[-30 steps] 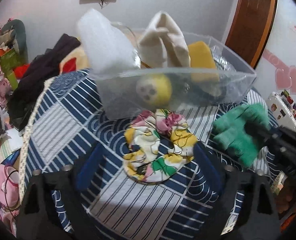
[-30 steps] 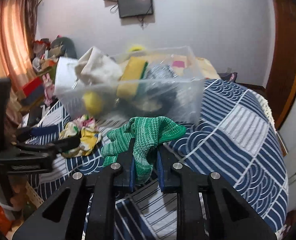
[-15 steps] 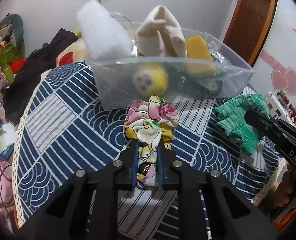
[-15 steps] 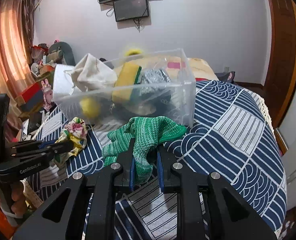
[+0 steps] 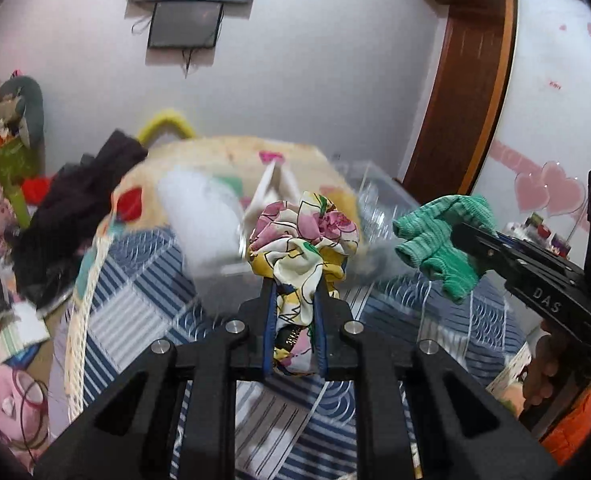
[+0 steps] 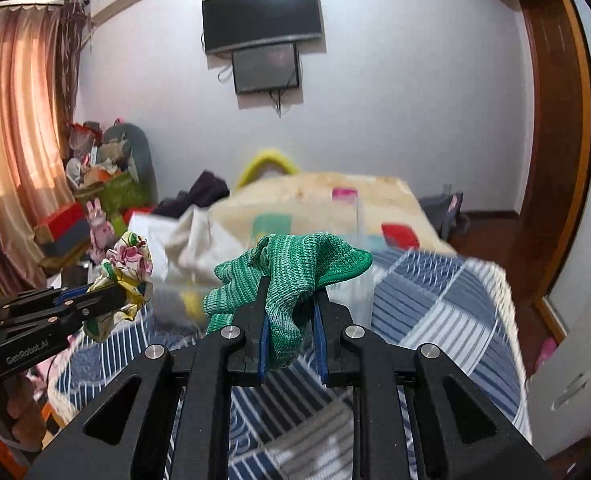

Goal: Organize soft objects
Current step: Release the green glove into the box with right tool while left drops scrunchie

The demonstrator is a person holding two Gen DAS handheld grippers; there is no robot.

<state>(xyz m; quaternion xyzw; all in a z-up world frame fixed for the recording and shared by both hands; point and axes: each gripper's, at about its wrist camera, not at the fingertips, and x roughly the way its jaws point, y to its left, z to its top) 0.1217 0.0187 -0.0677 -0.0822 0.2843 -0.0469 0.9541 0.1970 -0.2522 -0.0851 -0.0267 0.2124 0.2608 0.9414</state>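
Left wrist view: our left gripper (image 5: pixel 294 300) is clamped on the floral scrunchie (image 5: pixel 301 240), lifted clear of the striped bedspread (image 5: pixel 135 304). To its right, our right gripper (image 6: pixel 288 320) pinches the green cloth (image 6: pixel 291 276), also airborne. We're mid-carry, it seems; next we need both over the blurred clear bin (image 5: pixel 379 200) before letting go.

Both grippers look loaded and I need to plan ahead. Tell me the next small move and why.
Probably carry both pieces forward over the clear plastic bin before opening. The left gripper is shut on the floral scrunchie, and the right gripper is shut on the green knit cloth. Both are lifted off the blue patterned bedspread, with the blurred bin just ahead.
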